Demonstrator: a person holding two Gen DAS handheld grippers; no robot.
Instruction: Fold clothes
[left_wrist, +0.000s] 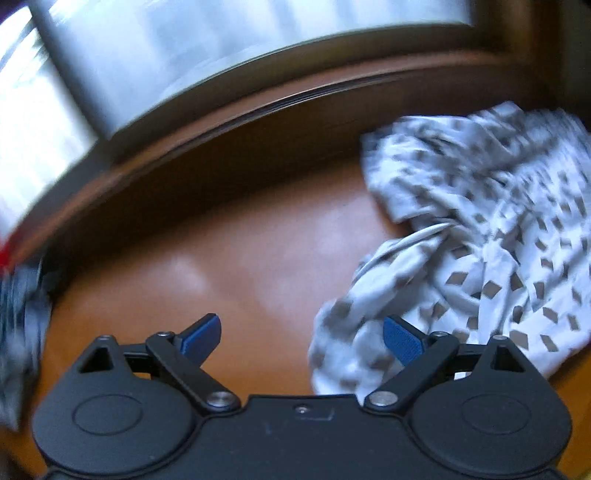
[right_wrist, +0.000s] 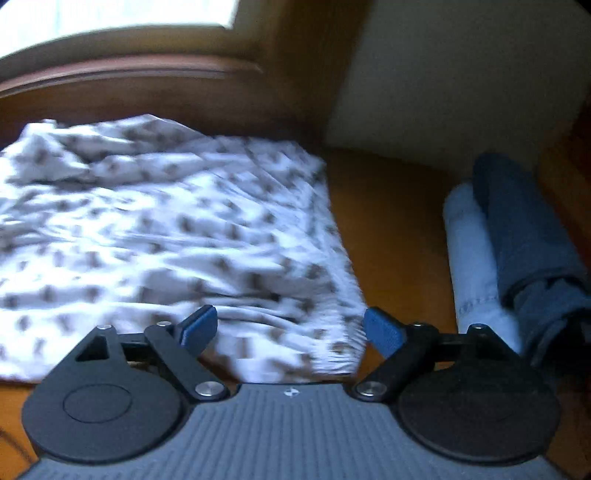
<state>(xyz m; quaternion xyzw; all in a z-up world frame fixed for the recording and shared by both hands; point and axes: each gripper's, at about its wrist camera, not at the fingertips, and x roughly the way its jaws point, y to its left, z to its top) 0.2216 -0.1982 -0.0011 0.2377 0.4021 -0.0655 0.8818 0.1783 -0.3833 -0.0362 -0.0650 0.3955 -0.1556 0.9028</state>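
Note:
A white garment with small brown patches (left_wrist: 476, 243) lies crumpled on the brown wooden table (left_wrist: 240, 258), at the right of the left wrist view. My left gripper (left_wrist: 301, 338) is open and empty, with its right pad (left_wrist: 400, 341) over the garment's near corner. In the right wrist view the same garment (right_wrist: 166, 236) is spread over the left and middle. My right gripper (right_wrist: 291, 330) is open and empty, held just above the garment's near right edge. Both views are blurred.
Folded clothes, a dark blue one (right_wrist: 524, 236) and a white one (right_wrist: 476, 266), lie at the right of the table. Dark and red cloth (left_wrist: 18, 314) sits at the far left. A raised wooden ledge (left_wrist: 295, 96) and a window run behind the table.

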